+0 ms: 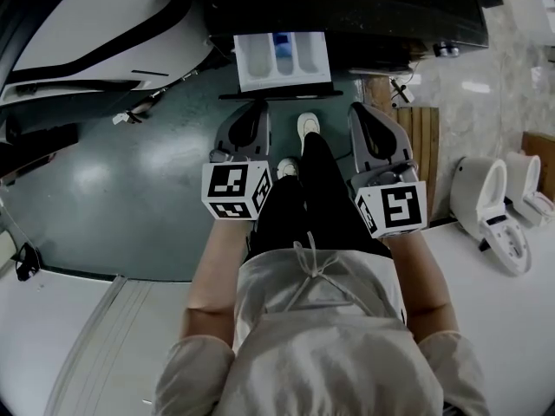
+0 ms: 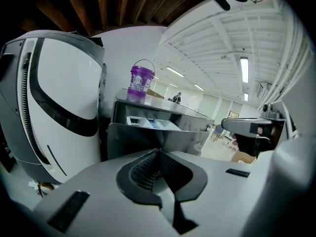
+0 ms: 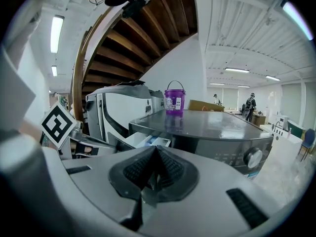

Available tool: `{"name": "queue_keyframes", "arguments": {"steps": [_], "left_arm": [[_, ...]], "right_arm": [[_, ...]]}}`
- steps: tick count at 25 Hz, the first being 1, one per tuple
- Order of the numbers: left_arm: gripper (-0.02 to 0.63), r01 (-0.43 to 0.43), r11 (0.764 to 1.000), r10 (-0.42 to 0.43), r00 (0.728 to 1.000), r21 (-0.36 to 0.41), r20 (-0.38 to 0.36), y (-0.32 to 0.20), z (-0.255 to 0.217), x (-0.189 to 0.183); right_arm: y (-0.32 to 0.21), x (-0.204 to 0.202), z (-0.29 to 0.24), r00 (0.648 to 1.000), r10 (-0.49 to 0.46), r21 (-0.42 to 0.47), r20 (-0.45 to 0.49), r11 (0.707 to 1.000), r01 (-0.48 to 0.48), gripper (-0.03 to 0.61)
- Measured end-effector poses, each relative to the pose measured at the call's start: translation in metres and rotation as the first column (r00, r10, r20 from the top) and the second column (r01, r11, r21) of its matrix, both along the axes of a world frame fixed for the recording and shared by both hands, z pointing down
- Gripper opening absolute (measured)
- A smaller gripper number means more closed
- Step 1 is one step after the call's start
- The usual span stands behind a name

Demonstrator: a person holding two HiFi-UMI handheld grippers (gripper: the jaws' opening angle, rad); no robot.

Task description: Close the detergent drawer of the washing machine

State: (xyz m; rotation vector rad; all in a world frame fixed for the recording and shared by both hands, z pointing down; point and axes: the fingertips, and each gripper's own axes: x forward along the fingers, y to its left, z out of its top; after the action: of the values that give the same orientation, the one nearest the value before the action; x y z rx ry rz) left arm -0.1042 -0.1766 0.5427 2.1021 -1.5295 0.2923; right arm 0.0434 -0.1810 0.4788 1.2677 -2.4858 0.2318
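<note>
The detergent drawer (image 1: 284,60) stands pulled out of the dark washing machine (image 1: 347,7), its white compartments and a blue insert showing. It also appears in the left gripper view as the drawer (image 2: 148,123) and in the right gripper view as the drawer (image 3: 144,141). My left gripper (image 1: 251,121) hangs just short of the drawer's front panel, jaws shut and empty. My right gripper (image 1: 371,124) is level with it, to the drawer's right, also shut on nothing. A purple detergent bucket (image 3: 174,98) stands on the machine's top.
A white appliance (image 2: 54,98) with a black stripe stands left of the washing machine. White toilet-like fixtures (image 1: 499,206) sit at the right beside a wooden panel (image 1: 425,146). The person's legs and shoes (image 1: 305,128) are between the grippers on the dark green floor.
</note>
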Motion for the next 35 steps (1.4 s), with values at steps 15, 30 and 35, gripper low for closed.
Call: {"name": "queue_keyframes", "arguments": {"steps": [15, 30, 35], "left_arm": [[0.018, 0.031, 1.0, -0.03, 0.991, -0.005, 0.127, -0.063, 0.0, -0.011], [0.018, 0.064, 0.998, -0.063, 0.993, -0.009, 0.1, -0.101, 0.0, -0.019], [0.018, 0.068, 0.998, -0.067, 0.992, -0.005, 0.111, -0.103, 0.0, -0.019]], "right_arm": [[-0.065, -0.012, -0.014, 0.996, -0.091, 0.048, 0.019, 0.995, 0.09, 0.006], [-0.097, -0.011, 0.001, 0.996, -0.086, 0.002, 0.039, 0.996, 0.086, 0.006], [-0.101, -0.013, 0.005, 0.995, -0.085, 0.0, 0.044, 0.996, 0.085, 0.006]]}}
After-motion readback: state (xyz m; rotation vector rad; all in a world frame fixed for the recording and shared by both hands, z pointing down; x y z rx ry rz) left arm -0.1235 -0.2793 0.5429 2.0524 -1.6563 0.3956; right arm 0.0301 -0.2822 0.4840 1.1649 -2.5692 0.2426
